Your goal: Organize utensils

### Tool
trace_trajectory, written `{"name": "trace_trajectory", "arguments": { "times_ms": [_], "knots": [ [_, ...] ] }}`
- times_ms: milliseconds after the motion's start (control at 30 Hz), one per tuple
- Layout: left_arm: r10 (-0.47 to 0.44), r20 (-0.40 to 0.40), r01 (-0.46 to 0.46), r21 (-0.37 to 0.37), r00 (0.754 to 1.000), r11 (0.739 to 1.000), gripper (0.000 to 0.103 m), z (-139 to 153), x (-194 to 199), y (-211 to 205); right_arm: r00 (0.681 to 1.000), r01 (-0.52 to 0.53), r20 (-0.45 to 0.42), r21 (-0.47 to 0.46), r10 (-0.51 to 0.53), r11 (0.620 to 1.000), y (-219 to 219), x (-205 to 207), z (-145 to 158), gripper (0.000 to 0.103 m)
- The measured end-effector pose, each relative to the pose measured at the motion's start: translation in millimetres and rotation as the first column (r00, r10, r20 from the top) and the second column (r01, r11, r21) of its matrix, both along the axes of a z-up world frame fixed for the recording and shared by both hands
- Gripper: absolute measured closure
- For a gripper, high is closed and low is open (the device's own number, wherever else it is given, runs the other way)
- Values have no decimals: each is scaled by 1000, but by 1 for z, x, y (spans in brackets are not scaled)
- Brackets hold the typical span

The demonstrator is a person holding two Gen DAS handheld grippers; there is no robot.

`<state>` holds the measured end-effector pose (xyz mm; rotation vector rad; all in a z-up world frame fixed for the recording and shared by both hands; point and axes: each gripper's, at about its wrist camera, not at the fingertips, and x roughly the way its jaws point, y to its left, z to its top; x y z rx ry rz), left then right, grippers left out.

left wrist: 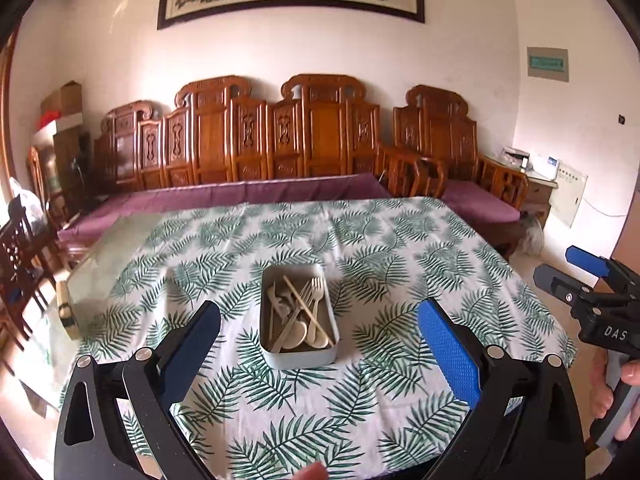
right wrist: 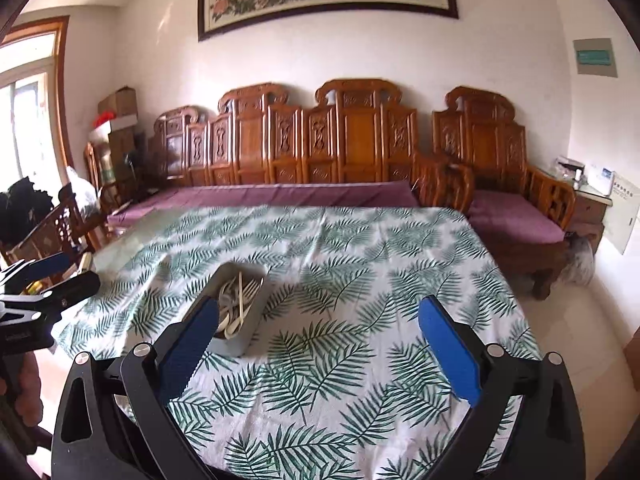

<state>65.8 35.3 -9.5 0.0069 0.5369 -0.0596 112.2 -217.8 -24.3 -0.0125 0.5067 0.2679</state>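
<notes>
A pale grey-blue rectangular tray (left wrist: 297, 356) stands on the leaf-print tablecloth (left wrist: 360, 248). It holds several cream utensils (left wrist: 298, 312): forks, spoons and chopsticks in a loose pile. My left gripper (left wrist: 318, 320) is open and empty, held above the table with the tray between and beyond its fingers. My right gripper (right wrist: 318, 320) is open and empty; the tray (right wrist: 256, 316) lies by its left finger, partly hidden. The right gripper also shows at the right edge of the left wrist view (left wrist: 576, 276), and the left gripper at the left edge of the right wrist view (right wrist: 60, 272).
The tablecloth (right wrist: 380, 280) covers most of a glass-topped table; bare glass (left wrist: 120, 248) shows at the far left. A carved wooden sofa (left wrist: 280, 140) with purple cushions stands behind the table. Chairs (left wrist: 20, 264) stand at the left.
</notes>
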Motion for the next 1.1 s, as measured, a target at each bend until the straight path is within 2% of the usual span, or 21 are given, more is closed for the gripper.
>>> {"name": "trace_trajectory", "arguments": {
  "times_ms": [300,1100],
  "knots": [
    [21,20,-20,-34,1000,999,8,12,-16,-4,998,-5,55,8,5,1000,-9,-24,19,3],
    [34,17,-34,2,999,999,8,4,-19,-12,999,-2,55,24,0,1000,-13,-33,17,3]
  ]
}}
